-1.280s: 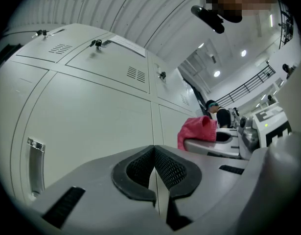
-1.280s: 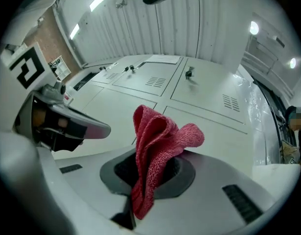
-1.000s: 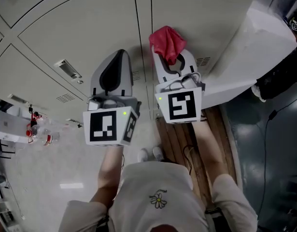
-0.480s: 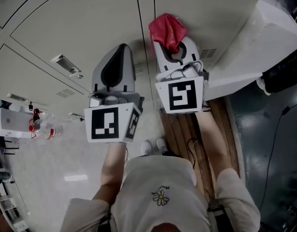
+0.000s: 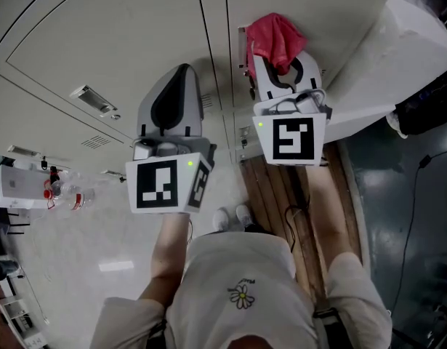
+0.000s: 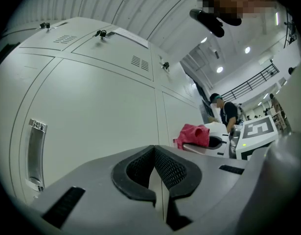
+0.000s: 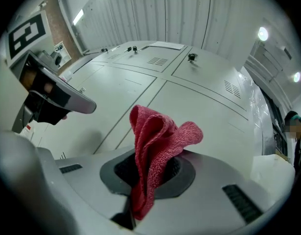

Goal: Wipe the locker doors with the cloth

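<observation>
**Three cameras, one bank of lockers**

The head view looks from the person's head steeply down. The locker doors [image 5: 114, 42] fill its upper part and the floor [image 5: 70, 260] its lower left, with both grippers near at mid-frame. The left gripper view rides on the left gripper [image 6: 155, 168] and looks along its jaws, large at the bottom edge, toward the doors. The right gripper view looks likewise from the right gripper [image 7: 148, 177], with the cloth [image 7: 157, 136] very near its lens. All three views share the doors and the cloth. Each gripper view catches the other gripper at its side.
</observation>
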Tool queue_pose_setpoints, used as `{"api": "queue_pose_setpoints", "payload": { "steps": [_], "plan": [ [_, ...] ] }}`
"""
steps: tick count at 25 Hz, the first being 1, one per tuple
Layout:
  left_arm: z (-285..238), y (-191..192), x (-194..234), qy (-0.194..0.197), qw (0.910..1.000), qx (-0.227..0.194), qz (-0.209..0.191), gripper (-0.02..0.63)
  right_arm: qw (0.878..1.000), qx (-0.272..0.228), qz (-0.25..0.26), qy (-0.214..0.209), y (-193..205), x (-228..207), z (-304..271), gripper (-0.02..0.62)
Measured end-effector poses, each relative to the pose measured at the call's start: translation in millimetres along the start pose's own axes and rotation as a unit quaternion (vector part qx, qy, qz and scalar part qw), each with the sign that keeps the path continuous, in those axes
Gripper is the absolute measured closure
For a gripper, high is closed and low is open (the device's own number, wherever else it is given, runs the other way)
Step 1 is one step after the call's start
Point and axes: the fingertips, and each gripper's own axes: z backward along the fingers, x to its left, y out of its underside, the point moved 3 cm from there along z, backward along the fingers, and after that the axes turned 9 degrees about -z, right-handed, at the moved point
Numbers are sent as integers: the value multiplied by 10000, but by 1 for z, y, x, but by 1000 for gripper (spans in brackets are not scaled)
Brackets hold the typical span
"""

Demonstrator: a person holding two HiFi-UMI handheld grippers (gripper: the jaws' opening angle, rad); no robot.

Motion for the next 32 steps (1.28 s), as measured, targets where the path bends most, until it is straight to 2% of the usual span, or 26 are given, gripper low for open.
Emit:
{"api": "queue_pose_setpoints", "payload": {
  "steps": [7, 11, 16, 23, 32],
  "plan": [
    [-4, 2, -6, 32, 10000, 36, 8, 591, 9998, -31, 195, -103, 3, -7, 2, 563],
    [-5, 5, -9, 65, 10000, 69, 2, 591, 9999, -39, 68, 102, 11, -22, 6, 563],
    [-9, 10, -14, 100, 9999, 106, 6, 591, 9995, 42, 163, 254, 20, -39, 10, 563],
    [-13, 13, -23, 195, 9997, 132, 3, 591, 9961, 300, 117, 824, 43, -80, 20, 563],
    [-17, 12, -33, 302, 9995, 118, 28, 591, 9829, 816, 222, 1638, 77, -138, 35, 563]
  ]
}}
